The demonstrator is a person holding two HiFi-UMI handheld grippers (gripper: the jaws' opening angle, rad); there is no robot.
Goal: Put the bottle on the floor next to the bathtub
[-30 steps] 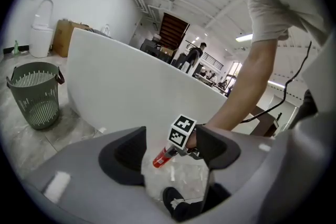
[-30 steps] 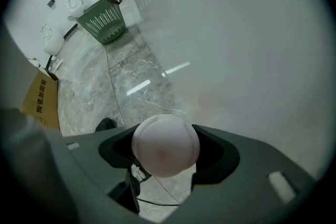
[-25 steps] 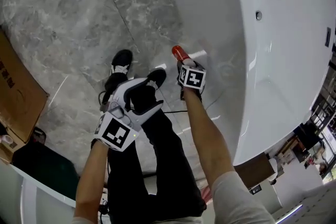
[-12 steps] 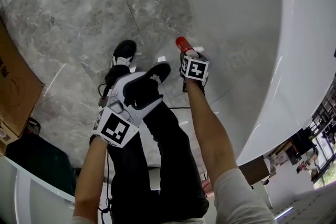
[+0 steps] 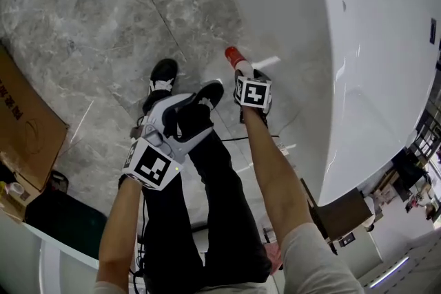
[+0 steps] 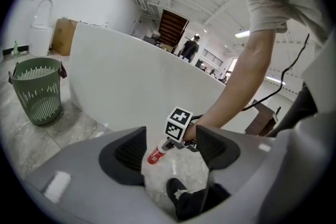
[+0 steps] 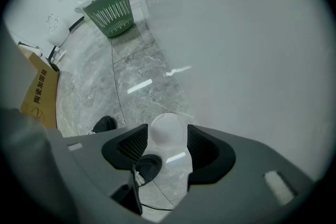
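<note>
The right gripper [image 5: 242, 74] pointed straight down beside the white bathtub [image 5: 331, 45], and its fingers [image 7: 128, 147] had just been closing, with a bottle [image 5: 235, 57] between them; in the right gripper view both pads pressed against the sides of the bottle's round white body [image 7: 167, 131]. The bottle hung tilted from the gripper with its red cap as the far, lower end, low over the grey marble floor [image 5: 83, 31] and just beside the curved outer wall of the tub. Whether the cap touched the floor could not be made out. In the left gripper view the bottle [image 6: 157, 153] showed past the marker cube [image 6: 179, 123] of the right gripper, slanting down and to the left in front of the tub wall [image 6: 121, 71]. The left gripper [image 6: 172, 149] was held lower in the head view, above the person's legs and pointing towards the bottle; its fingers [image 6: 128, 152] stood apart with nothing gripped between them. The person's black shoes [image 5: 162, 76] stood on the floor near the bottle. A green slatted basket [image 6: 37, 89] stood on the floor farther along the tub, and a cardboard box [image 5: 21, 120] lay at the left edge of the head view.
</note>
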